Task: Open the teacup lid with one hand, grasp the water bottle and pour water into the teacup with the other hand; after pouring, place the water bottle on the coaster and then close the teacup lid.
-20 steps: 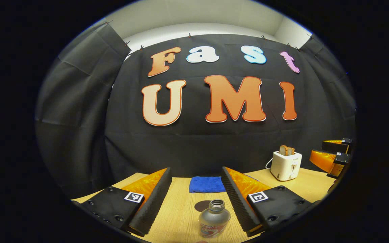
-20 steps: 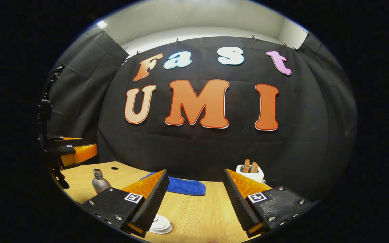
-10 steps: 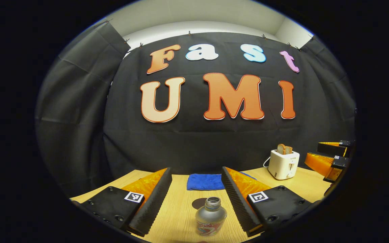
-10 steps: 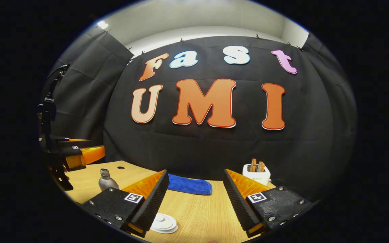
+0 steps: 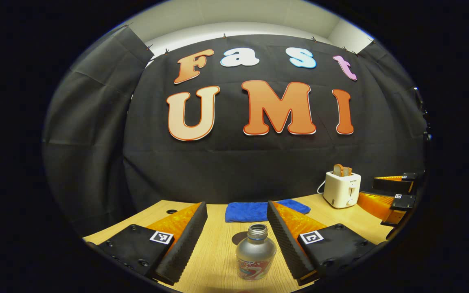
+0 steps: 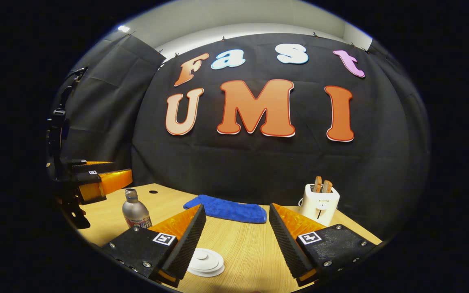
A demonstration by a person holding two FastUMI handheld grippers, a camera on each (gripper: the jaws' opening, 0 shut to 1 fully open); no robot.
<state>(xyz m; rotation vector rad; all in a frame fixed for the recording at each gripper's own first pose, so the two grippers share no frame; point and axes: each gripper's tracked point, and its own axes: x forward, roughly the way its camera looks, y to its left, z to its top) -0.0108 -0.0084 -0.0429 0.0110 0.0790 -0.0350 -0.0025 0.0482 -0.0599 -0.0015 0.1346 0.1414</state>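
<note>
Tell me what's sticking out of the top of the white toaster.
Two slices of bread stand upright in the slots of the toaster. Their lower halves are hidden inside its body, so how far down they reach can't be seen.

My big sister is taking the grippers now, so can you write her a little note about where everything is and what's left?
Left gripper: open, the capless water bottle standing between its fingers, not gripped.
Right gripper: open, holding nothing, above the white teacup lid near its left finger.
Table also holds a blue cloth and a toaster at the back.
Done: nothing yet.
Left: lift the lid, grip the bottle, pour, set the bottle on the coaster, close the lid.
</note>
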